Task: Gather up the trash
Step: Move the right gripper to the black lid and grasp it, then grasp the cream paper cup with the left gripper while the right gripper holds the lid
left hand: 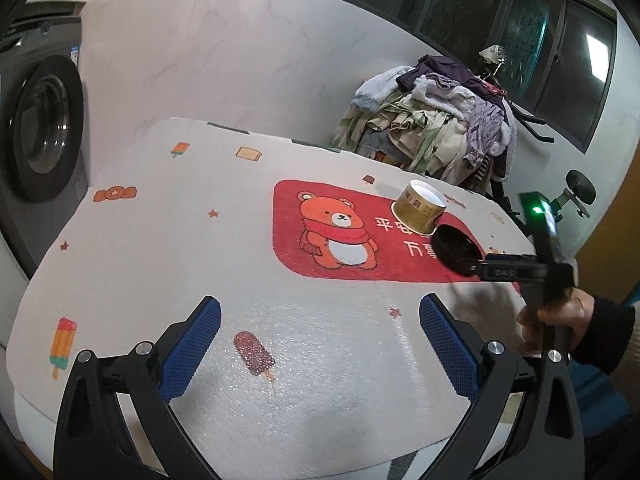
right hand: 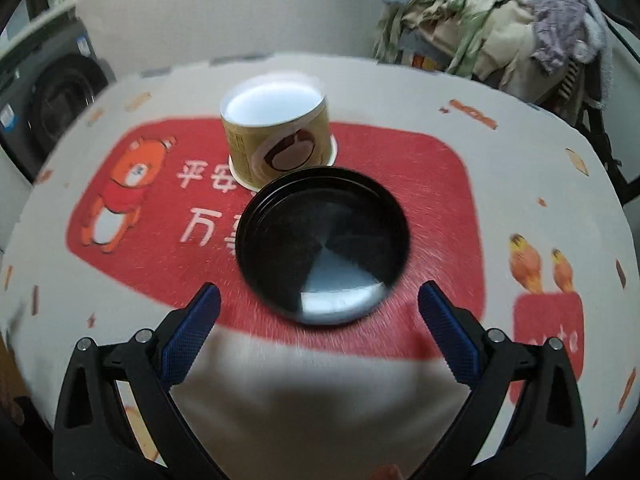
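Jaws wide apart on the right gripper, nothing between the blue pads, and the black round lid sits just ahead of the fingertips on the red bear mat, lying flat with its hollow side up. Touching its far edge stands the gold paper cup, upside down, white base facing up. Over on the left wrist view, the left gripper hangs over the pale tablecloth, jaws spread wide too, holding nothing, well apart from cup and lid. A hand grips the right tool's handle at the table's edge.
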